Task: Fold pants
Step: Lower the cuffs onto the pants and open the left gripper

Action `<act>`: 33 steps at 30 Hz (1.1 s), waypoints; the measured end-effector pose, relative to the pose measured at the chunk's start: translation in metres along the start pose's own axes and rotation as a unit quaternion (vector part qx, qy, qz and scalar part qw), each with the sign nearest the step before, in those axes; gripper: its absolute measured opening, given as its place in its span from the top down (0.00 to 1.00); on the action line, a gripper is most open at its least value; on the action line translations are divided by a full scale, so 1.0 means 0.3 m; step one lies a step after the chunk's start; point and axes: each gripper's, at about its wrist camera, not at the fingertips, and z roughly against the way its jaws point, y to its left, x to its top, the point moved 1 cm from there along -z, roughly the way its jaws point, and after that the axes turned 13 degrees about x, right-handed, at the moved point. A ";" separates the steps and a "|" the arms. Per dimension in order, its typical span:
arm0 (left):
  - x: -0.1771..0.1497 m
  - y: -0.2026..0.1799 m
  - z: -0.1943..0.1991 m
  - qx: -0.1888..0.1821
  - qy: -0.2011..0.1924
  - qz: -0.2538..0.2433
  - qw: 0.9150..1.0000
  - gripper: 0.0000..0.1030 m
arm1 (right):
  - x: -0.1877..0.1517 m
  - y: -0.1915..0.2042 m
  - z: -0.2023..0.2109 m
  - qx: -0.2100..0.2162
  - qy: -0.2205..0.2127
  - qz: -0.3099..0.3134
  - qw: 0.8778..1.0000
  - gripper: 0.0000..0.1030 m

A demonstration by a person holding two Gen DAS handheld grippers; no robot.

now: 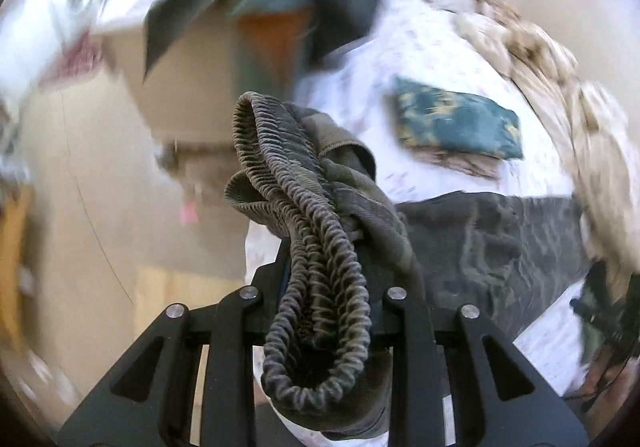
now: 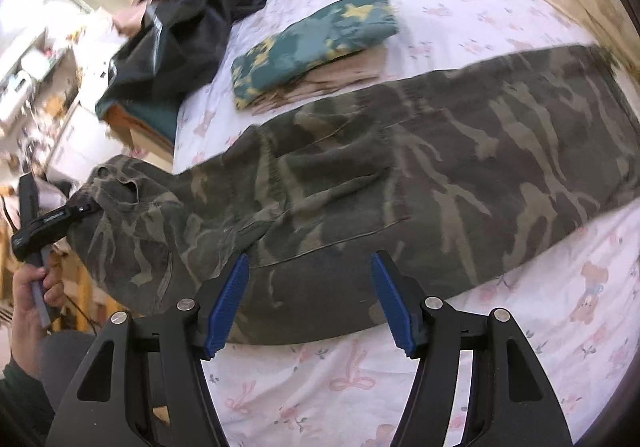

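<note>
Left gripper (image 1: 328,287) clamps the waistband (image 1: 304,215), lifting that end of the pants (image 2: 400,167) off the bed (image 2: 400,387) for folding; right gripper (image 2: 308,303) hovers unclenched above their near edge, legs stretched flat.

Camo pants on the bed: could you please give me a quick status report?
Left gripper shut on elastic waistband. Right gripper open, over camo pants, holding nothing. Folded teal garment lies beside them, not blocking.
</note>
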 end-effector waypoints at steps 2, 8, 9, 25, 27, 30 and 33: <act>0.026 -0.140 0.068 0.020 -0.024 -0.037 0.999 0.78 | 0.008 -0.041 0.036 0.007 -0.016 -0.003 1.000 0.36; 0.026 -0.631 0.136 0.026 -0.042 -0.115 0.992 0.77 | 0.022 -0.144 0.162 -0.002 -0.059 -0.002 0.998 0.36; 0.005 -0.731 0.127 0.037 -0.048 -0.139 0.988 0.77 | 0.029 -0.160 0.196 -0.007 -0.070 -0.006 0.997 0.36; -0.189 -1.199 -0.168 -0.113 0.106 -0.151 0.976 0.16 | 0.065 -0.291 0.322 -0.009 -0.120 -0.055 0.991 0.35; -0.145 -1.124 -0.111 -0.126 0.094 -0.138 0.978 0.16 | 0.064 -0.293 0.321 -0.011 -0.124 -0.059 0.990 0.35; -0.048 -0.964 -0.027 -0.094 0.037 -0.150 0.984 0.16 | 0.054 -0.303 0.308 0.011 -0.122 -0.076 0.990 0.35; 0.019 -0.828 -0.055 -0.021 -0.010 -0.172 0.985 0.15 | 0.038 -0.310 0.261 0.039 -0.108 -0.092 0.989 0.34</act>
